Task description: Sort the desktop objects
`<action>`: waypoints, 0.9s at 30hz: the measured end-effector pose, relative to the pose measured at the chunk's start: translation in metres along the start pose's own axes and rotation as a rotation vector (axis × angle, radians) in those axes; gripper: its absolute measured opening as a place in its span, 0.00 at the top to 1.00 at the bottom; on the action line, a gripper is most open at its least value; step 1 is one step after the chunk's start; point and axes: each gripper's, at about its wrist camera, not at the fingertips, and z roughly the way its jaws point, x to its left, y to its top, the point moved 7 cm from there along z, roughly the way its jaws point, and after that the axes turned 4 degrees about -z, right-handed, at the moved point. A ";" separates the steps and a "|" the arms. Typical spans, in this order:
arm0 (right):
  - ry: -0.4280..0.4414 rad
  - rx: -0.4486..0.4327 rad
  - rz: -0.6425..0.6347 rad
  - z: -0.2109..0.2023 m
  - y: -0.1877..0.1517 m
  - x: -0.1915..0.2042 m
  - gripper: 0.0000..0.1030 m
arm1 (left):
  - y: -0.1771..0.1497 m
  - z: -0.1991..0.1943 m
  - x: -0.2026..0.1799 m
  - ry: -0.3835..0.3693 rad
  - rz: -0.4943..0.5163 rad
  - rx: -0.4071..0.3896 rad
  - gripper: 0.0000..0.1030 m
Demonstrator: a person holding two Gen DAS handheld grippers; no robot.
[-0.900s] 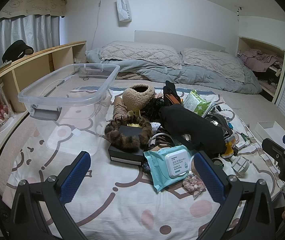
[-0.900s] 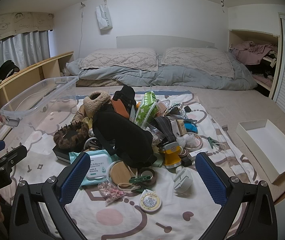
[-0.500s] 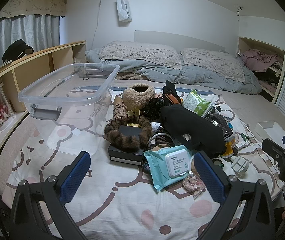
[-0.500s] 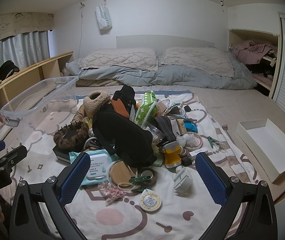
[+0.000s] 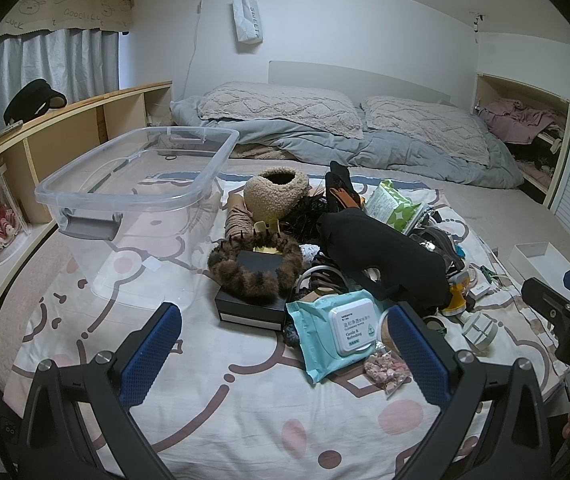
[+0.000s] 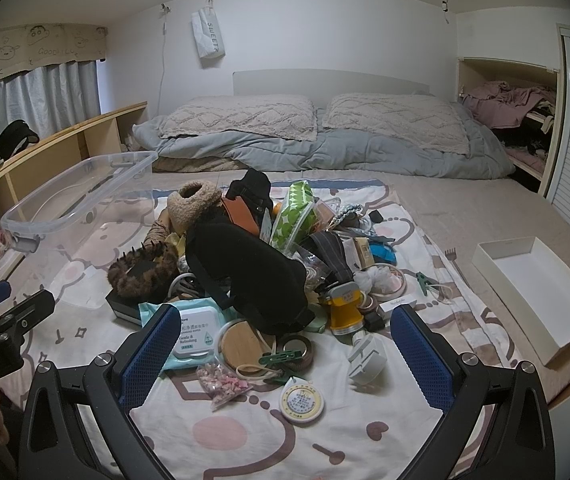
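Clutter pile (image 5: 349,264) ahead of open, empty left gripper (image 5: 285,344).

The setting is a home bedroom. A bed (image 6: 465,204) carries two pillows (image 6: 241,116) and a grey duvet (image 6: 365,152), beside a curtained window (image 5: 65,60). A wall niche (image 6: 513,120) holds what appears to be clothing.

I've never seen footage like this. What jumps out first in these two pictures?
A heap of small belongings sits mid-bed on a cartoon-print sheet, topped by a black pouch, with a teal wipes pack at its near edge. A clear plastic bin stands left of it and a white tray to its right. Both grippers, left and right, hang open over the sheet.
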 end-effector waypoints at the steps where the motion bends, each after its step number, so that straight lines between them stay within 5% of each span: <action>1: 0.000 0.000 0.000 0.000 0.001 0.000 0.00 | 0.000 0.000 0.000 0.000 0.000 0.001 0.00; 27: -0.002 -0.040 0.021 -0.012 0.007 -0.010 0.00 | 0.008 -0.017 0.003 -0.016 -0.018 -0.048 0.00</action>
